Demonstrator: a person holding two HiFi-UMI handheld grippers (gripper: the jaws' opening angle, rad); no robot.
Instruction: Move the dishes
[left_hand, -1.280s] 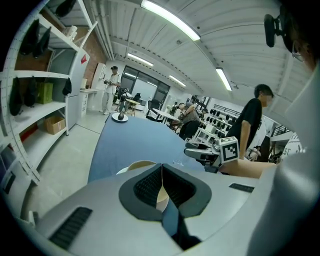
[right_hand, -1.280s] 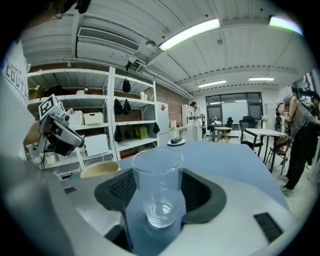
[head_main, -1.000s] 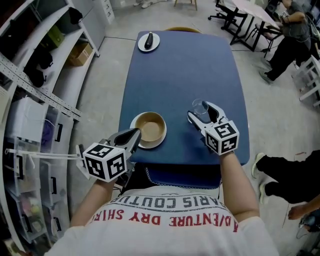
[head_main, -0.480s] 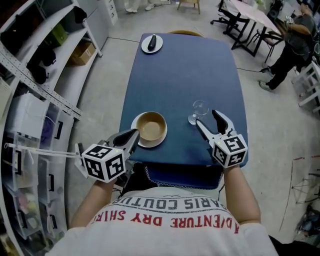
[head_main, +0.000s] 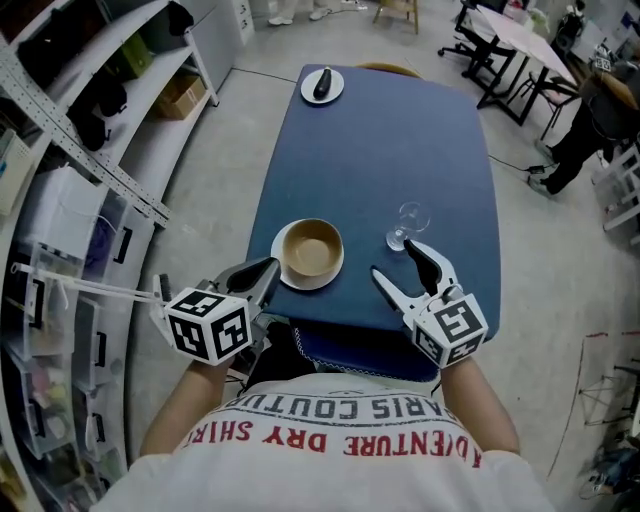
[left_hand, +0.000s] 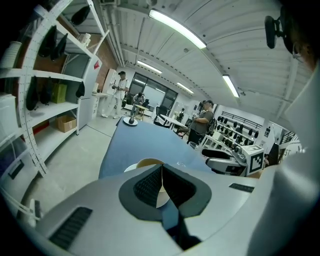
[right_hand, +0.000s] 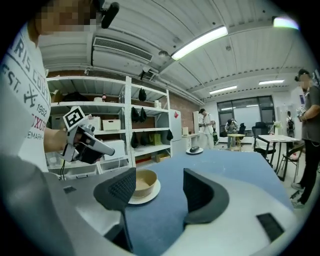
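Blue rectangular table (head_main: 380, 140) bears round tan bowl (head_main: 310, 247), white plate (head_main: 281, 268), clear glass (head_main: 405, 226).

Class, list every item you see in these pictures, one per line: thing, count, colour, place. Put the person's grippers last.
table: one, blue, centre
bowl: one, tan, on the near plate
near plate: one, white, near table edge
wine glass: one, clear, upright, right of the bowl
far plate: one, white, far left corner
dark object: one, black, on the far plate
shelving: white, along the left
left gripper: grey, shut, beside the near plate
right gripper: grey, open, empty, near the glass
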